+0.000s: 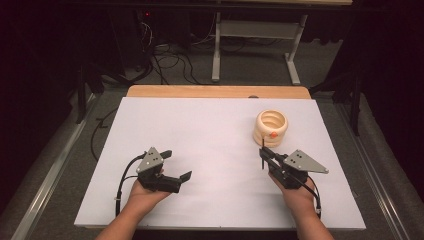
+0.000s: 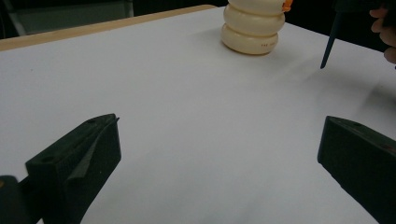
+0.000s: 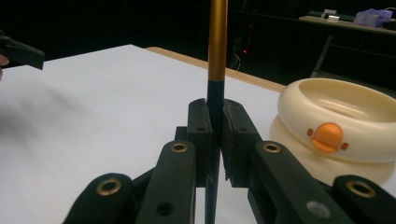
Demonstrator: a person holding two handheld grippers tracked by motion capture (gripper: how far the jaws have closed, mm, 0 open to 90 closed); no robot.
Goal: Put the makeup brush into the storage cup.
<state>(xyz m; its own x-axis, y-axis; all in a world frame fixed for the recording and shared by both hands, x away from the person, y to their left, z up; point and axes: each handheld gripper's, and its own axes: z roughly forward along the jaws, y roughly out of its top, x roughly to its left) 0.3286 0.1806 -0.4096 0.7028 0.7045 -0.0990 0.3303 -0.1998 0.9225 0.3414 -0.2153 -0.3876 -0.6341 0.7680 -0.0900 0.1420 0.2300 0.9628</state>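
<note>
A slim dark stick (image 3: 215, 112) with a gold-coloured upper part stands upright, clamped between the closed jaws of the right gripper (image 1: 263, 154). In the high view it shows as a thin black rod at about four o'clock on the white table (image 1: 210, 130), its lower tip close to the surface; whether it touches cannot be told. Just beyond it, toward one o'clock, sits a cream ribbed ring-shaped cup (image 1: 272, 127), made of stacked rounded rolls, open at the top, upright, with a small orange button on its near side. Stick and cup are near each other but apart.
</note>
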